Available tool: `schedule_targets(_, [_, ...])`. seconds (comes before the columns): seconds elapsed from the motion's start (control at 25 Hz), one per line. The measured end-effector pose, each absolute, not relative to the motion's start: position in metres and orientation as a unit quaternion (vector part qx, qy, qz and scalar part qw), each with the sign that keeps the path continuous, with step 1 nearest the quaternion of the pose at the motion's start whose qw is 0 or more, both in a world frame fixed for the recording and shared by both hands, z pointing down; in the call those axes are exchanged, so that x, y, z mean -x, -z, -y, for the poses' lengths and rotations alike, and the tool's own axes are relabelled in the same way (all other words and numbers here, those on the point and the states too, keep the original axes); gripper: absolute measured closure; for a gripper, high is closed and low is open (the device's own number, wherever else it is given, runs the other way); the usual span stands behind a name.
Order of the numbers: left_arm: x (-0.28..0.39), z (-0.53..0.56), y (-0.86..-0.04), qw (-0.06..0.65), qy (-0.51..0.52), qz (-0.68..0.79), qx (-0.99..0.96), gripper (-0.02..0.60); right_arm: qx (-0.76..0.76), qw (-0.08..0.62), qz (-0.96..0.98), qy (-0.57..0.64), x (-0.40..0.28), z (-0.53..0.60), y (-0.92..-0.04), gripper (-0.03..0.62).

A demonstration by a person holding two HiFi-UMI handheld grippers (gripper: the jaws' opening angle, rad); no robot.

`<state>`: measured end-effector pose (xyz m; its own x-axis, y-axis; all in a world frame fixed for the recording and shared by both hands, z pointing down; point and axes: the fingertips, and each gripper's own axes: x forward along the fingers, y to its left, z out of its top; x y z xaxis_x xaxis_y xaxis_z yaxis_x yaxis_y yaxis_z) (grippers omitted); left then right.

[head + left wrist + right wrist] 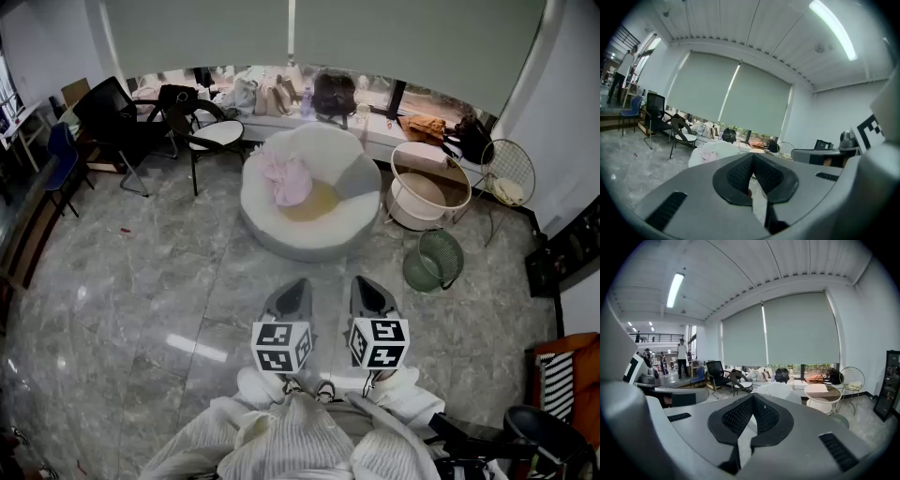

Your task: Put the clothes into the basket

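Observation:
Across the marble floor, a round white lounge chair (309,239) holds a pink garment (286,178), a yellow one (314,202) and a grey one (358,174). A white basket (427,192) stands to the chair's right, with a green mesh basket (433,260) in front of it. My left gripper (300,283) and right gripper (364,281) are side by side, well short of the chair and pointing toward it. Both are shut with nothing between the jaws. The left gripper (752,157) looks at the chair (717,150). From the right gripper (752,397), the white basket (822,397) shows on the right.
Black office chairs (117,117) and a chair with a white seat (216,131) stand at the back left. Bags (333,94) line the window sill. A wire chair (511,173) is at the right, dark furniture (562,258) along the right wall. A person (682,357) stands far off.

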<state>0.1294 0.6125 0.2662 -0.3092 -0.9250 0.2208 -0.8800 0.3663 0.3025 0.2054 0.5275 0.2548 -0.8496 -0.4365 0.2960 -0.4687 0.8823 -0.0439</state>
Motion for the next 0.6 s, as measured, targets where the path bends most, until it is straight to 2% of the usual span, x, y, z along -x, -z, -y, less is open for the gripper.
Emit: schedule_targets(0.6, [-0.084, -0.604, -0.282, 0.19, 0.055, 0.8, -0.567, 0.575, -0.25, 0.128, 0.955, -0.092, -0.167, -0.521, -0.27, 0.571])
